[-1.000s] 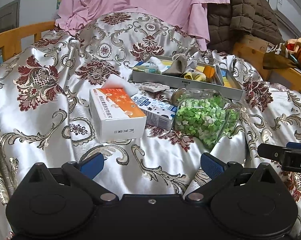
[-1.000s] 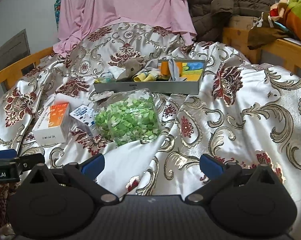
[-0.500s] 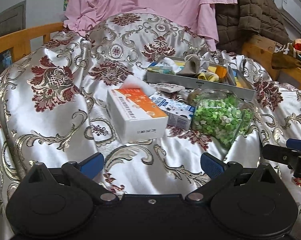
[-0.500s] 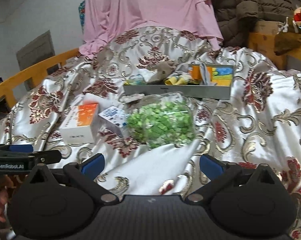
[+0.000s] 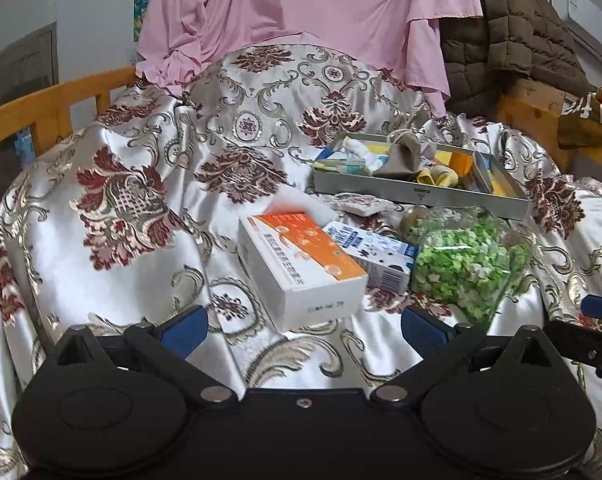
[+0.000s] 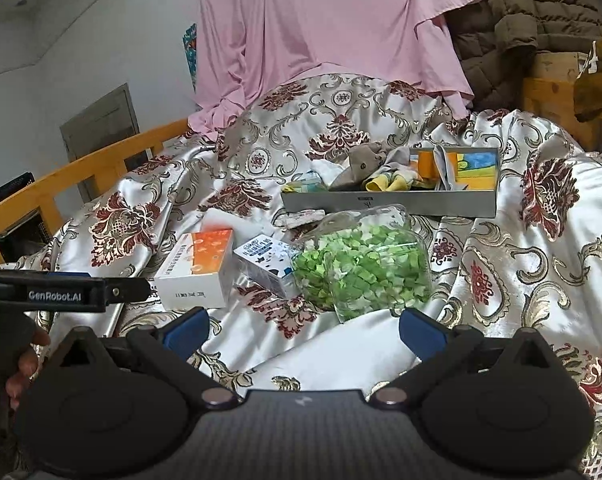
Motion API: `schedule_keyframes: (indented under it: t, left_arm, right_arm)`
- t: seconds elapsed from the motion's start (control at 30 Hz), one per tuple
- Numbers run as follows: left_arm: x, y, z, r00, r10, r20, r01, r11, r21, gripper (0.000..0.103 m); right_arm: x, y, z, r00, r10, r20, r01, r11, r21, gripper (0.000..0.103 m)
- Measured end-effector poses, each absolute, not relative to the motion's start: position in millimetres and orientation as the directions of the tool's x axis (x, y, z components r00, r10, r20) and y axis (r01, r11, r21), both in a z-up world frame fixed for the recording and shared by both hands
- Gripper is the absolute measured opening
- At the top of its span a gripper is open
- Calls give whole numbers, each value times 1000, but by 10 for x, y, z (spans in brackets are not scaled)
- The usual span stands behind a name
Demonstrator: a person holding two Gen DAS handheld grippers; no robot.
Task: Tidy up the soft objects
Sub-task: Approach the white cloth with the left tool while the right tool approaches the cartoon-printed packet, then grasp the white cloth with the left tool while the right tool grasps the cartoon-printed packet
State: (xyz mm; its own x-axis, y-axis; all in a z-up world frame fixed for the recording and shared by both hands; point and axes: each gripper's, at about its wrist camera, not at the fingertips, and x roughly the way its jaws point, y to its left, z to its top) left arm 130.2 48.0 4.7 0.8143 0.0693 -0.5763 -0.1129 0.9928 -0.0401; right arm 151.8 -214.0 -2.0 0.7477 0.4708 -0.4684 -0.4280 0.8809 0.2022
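Orange box (image 5: 301, 268) looms nearer; left gripper (image 5: 303, 322), right gripper (image 6: 301, 326) gape empty

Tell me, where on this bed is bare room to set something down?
Bare bedspread lies left of the orange-and-white box, and right of the green bag below the grey tray. Between box, small carton and bag it is crowded.

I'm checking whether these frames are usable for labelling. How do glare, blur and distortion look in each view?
Left wrist view: sheen on the satin cover, sharp print on the orange-and-white box, fisheye bending at the edges. Right wrist view: glare on the clear bag of green pieces, wooden rail curved, dark corners.
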Motion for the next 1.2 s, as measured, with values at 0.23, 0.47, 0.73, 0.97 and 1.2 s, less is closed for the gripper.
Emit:
schedule_keyframes:
  t: [0.23, 0.47, 0.73, 0.97, 1.2]
  left_arm:
    - [1411, 556, 150, 818, 81, -569, -100, 995, -2, 102]
    - [1605, 628, 213, 824, 74, -561, -87, 996, 4, 102]
    - [1899, 802, 227, 820, 36, -571, -15, 999, 41, 102]
    - [2259, 1050, 264, 824, -25, -567, 59, 997, 40, 102]
    - [2696, 1227, 122, 813, -129, -567, 102, 992, -80, 102]
  right_arm:
    - [1560, -2080, 6, 772, 477, -421, -435, 879, 197, 103]
    - [1680, -1973, 85, 792, 455, -408, -452, 885, 109, 103]
    - [2208, -1715, 254, 763, 487, -425, -553, 832, -38, 103]
    - [3004, -1337, 218, 731, 481, -484, -598, 793, -116, 103]
    - [3576, -1031, -25, 684, 445, -579, -613, 780, -125, 103]
